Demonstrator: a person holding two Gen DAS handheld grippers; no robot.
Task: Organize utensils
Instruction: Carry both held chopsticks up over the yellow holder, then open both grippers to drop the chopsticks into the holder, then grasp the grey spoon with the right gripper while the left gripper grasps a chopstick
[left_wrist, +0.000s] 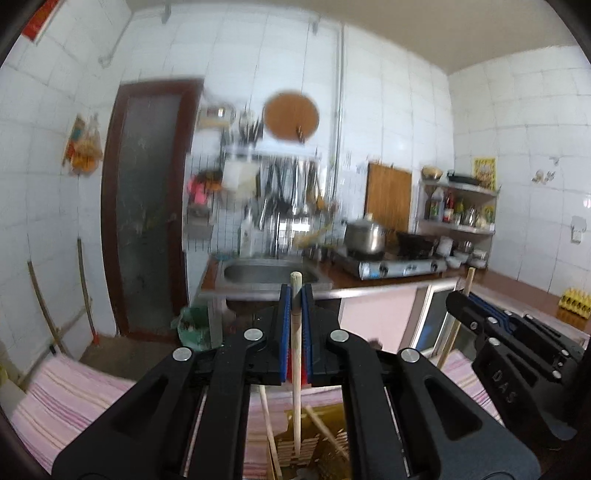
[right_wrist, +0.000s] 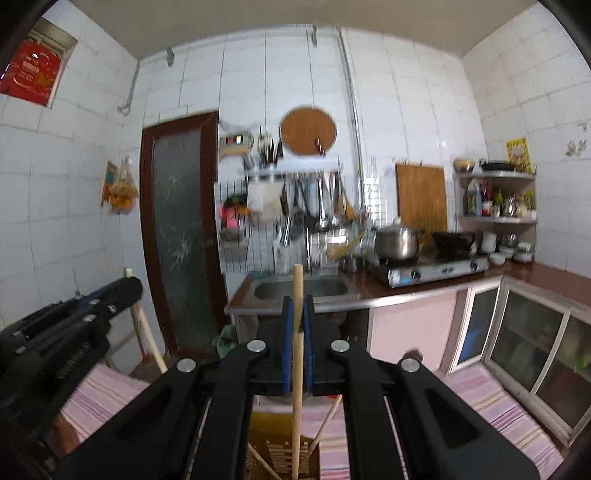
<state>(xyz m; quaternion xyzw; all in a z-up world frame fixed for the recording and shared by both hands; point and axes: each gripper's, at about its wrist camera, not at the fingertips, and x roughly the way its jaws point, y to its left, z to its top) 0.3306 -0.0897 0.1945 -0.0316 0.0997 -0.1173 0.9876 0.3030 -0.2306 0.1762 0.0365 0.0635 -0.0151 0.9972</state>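
Note:
My left gripper (left_wrist: 296, 295) is shut on a pale wooden chopstick (left_wrist: 295, 347) held upright, its lower end down in a yellowish slotted utensil holder (left_wrist: 295, 448) below. My right gripper (right_wrist: 297, 306) is shut on another wooden chopstick (right_wrist: 297, 369), also upright, its lower end in the same holder (right_wrist: 284, 454). Other chopsticks lean in the holder (left_wrist: 267, 421). The right gripper shows at the right of the left wrist view (left_wrist: 461, 299), and the left gripper at the left of the right wrist view (right_wrist: 125, 286).
A pink striped cloth (left_wrist: 74, 391) covers the surface under the holder. Beyond are a steel sink (right_wrist: 299, 290), a gas stove with a pot (right_wrist: 399, 240), a rack of hanging utensils (right_wrist: 314, 206), a brown door (right_wrist: 181, 236) and glass-fronted cabinets (right_wrist: 528, 332).

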